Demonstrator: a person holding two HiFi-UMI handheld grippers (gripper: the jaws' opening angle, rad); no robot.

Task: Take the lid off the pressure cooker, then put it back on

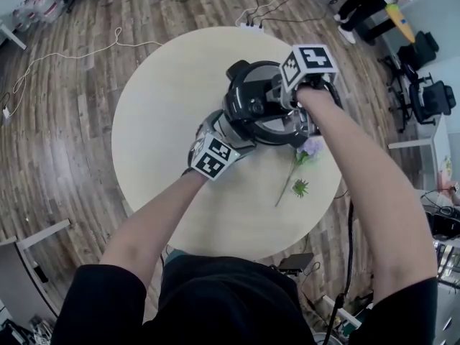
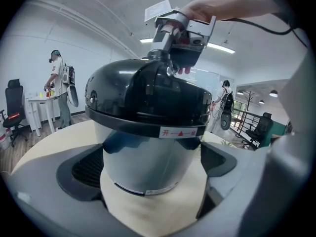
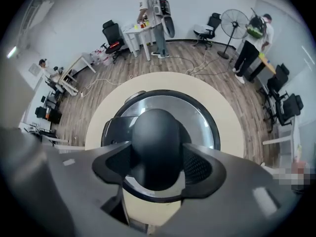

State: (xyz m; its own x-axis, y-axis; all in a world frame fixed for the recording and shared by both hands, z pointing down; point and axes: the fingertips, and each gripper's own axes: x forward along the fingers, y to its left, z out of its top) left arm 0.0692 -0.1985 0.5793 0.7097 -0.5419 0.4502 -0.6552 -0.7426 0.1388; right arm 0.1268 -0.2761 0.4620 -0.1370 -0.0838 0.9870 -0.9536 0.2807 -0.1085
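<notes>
On the round beige table (image 1: 165, 121) stands the pressure cooker (image 1: 253, 106), its black domed lid (image 2: 148, 90) seated on the steel body (image 2: 148, 162). My left gripper (image 1: 228, 134) reaches in from the near left. Its pads (image 2: 86, 169) press on both sides of the body, so the left gripper (image 2: 153, 166) is shut on it. Coming straight down from above, my right gripper (image 1: 286, 100) is shut on the lid's black handle (image 3: 155, 132). Both pads (image 3: 200, 168) of the right gripper (image 3: 158, 166) lie against it. The right gripper (image 2: 177, 46) also shows on top of the lid.
An artificial flower (image 1: 307, 149) with a green stem lies on the table just near-right of the cooker. A power strip (image 1: 251, 26) sits at the table's far edge, with cables over the wooden floor. People, desks, office chairs and a fan (image 3: 233, 21) stand around the room.
</notes>
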